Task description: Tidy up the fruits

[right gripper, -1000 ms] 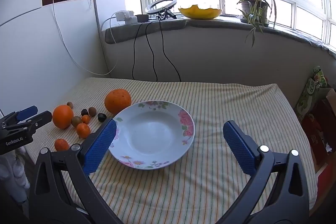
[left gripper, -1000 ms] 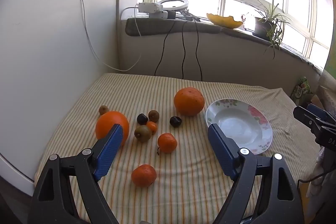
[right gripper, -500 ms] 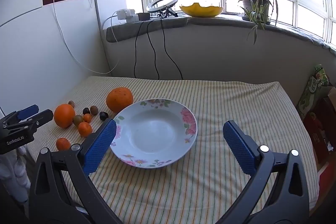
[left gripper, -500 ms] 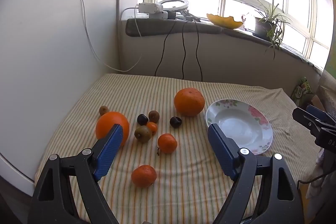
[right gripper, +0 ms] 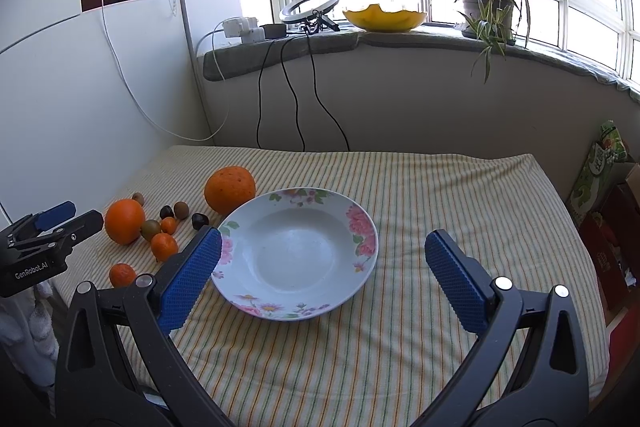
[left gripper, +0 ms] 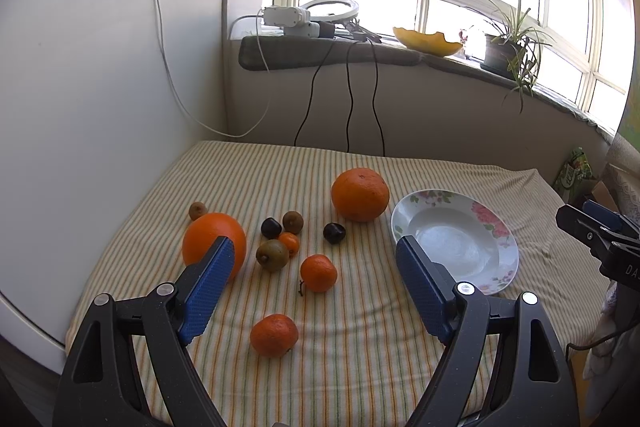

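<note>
Hovering above the striped tablecloth [left gripper: 360, 339], the left gripper [left gripper: 316, 279] gapes wide and empty in the left wrist view; a tangerine [left gripper: 318, 272] sits between its pads, another tangerine [left gripper: 274, 334] nearer, two large oranges [left gripper: 360, 194], kiwis and dark fruits beyond, all left of the floral plate [left gripper: 500, 227].

From the right wrist view, the right gripper [right gripper: 322, 267] likewise stands wide open, holding nothing, framing the empty plate [right gripper: 362, 223]; the fruits [right gripper: 125, 221] lie scattered to its left.

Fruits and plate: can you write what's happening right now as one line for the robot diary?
left tool: open, empty, above the fruits | right tool: open, empty, over plate | plate: empty | fruits: all on striped cloth, left of plate
</note>
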`<state>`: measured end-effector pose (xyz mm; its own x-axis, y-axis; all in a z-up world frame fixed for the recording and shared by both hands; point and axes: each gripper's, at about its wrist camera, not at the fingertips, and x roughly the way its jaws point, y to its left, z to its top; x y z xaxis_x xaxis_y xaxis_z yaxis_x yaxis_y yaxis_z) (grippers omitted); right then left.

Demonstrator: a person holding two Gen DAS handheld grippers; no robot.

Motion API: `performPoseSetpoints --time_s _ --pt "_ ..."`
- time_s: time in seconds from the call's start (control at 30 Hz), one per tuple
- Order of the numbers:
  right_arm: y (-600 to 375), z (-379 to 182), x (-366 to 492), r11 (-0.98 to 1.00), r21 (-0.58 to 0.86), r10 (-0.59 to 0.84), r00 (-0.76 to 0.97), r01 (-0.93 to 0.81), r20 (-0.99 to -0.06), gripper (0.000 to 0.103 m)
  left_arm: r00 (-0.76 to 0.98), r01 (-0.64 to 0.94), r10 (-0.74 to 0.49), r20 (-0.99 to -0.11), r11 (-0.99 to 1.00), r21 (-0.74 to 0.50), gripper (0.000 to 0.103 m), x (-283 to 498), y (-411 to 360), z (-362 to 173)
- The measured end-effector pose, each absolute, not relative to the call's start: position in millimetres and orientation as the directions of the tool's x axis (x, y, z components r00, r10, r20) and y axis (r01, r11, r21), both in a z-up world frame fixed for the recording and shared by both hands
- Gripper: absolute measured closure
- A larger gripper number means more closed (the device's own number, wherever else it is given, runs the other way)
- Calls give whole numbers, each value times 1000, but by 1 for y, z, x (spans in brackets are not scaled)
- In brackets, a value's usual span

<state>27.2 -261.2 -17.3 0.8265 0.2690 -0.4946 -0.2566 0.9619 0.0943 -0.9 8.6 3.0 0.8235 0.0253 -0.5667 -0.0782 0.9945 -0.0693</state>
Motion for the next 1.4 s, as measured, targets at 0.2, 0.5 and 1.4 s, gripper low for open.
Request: performPoseSetpoints --time_s 0.2,0.5,1.4 --pt "-261 -17 27 961 96 271 825 -258 -495 0 824 -77 24 -566 995 -70 20 -1 8 3" --pt "-260 -17 27 962 94 270 825 -258 -497 0 825 -79 25 -565 994 -71 20 -1 7 2" --pt "-258 -19 28 959 96 277 818 -266 -504 0 825 -79 26 -564 994 -70 20 -2 6 2"
